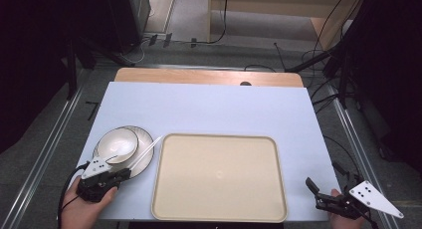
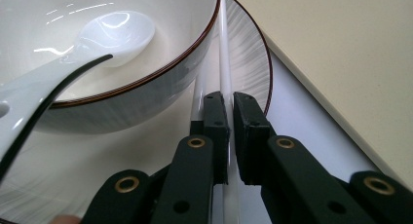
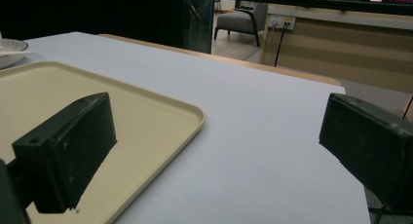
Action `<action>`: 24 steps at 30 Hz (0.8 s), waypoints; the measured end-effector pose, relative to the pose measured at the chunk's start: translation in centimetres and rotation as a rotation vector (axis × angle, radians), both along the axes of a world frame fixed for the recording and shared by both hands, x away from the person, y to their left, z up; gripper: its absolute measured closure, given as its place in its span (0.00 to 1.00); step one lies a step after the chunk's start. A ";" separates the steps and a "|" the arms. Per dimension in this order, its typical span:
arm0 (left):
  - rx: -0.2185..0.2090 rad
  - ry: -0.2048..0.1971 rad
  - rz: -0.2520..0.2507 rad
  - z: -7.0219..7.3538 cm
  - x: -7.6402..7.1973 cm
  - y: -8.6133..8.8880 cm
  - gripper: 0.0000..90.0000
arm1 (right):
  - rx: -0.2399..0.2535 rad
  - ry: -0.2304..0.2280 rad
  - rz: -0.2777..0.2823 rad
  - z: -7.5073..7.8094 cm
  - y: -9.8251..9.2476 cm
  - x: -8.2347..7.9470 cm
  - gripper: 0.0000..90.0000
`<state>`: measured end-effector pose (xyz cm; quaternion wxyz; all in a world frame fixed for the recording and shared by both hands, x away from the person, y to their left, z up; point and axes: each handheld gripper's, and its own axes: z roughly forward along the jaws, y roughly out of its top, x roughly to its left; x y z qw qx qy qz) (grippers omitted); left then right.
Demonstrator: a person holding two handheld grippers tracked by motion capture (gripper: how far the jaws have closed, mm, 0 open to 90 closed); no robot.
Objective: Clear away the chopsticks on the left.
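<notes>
Writing: none readable
Chopsticks (image 2: 224, 63): white, glossy, slim; lying across the plate (image 2: 253, 58) rim beside the bowl (image 2: 160, 83)
Left gripper (image 2: 230, 104): jaws pinching one chopstick
Right gripper (image 3: 214, 151): jaws spread, empty
Tray (image 1: 219, 176): beige, rounded corners

floor (image 1: 191, 10): grey, we see cables (image 1: 209, 40) trailing
furniture: we note grey armchair (image 3: 238, 20), wood counter (image 3: 341, 34)
light: dim, sides dark

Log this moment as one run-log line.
left gripper: shut on chopsticks beside bowl on plate | right gripper: open, empty | tray: bare
</notes>
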<state>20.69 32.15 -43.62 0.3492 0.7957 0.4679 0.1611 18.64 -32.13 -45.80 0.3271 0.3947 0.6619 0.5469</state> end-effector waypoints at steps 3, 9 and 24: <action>-0.002 -0.001 -0.003 0.0 0.0 0.0 0.96 | 0.002 0.002 0.001 0.0 0.0 0.0 0.00; -0.003 -0.014 0.000 0.4 -0.1 -0.2 0.96 | 0.003 -0.002 -0.004 0.0 -0.1 -0.1 0.00; -0.056 -0.002 -0.012 0.9 -0.3 -1.7 0.96 | 0.005 -0.007 -0.007 0.1 -0.2 -0.1 0.00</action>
